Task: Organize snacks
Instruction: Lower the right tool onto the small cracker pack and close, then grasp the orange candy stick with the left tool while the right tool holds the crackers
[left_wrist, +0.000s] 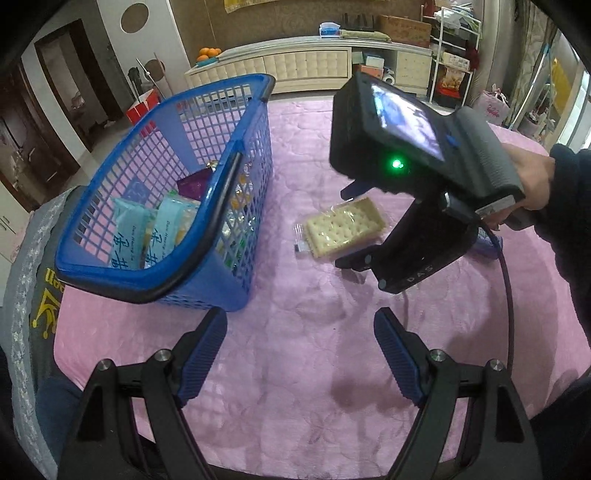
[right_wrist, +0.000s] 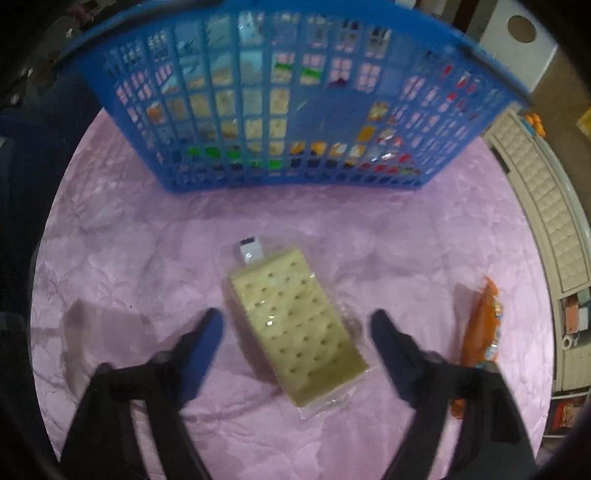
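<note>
Your right tongs stand wide, one finger on either side of the cracker pack, and neither pad touches the wrapper; the pack lies flat on the pink cloth between them. Your left tongs are also spread wide with nothing between the fingers, only bare cloth, nearer you than the pack and just beside the blue basket.

The right view shows an orange packet lying on the cloth past the right finger, which the left view does not show. The left view looks over the basket rim onto light-blue packets and a purple one inside, and shows your right hand on the handle above the pack.

The pack's long axis runs slantwise in the right view, from low right beside the tongs to upper left. Its sealed tab end points toward the basket wall.
</note>
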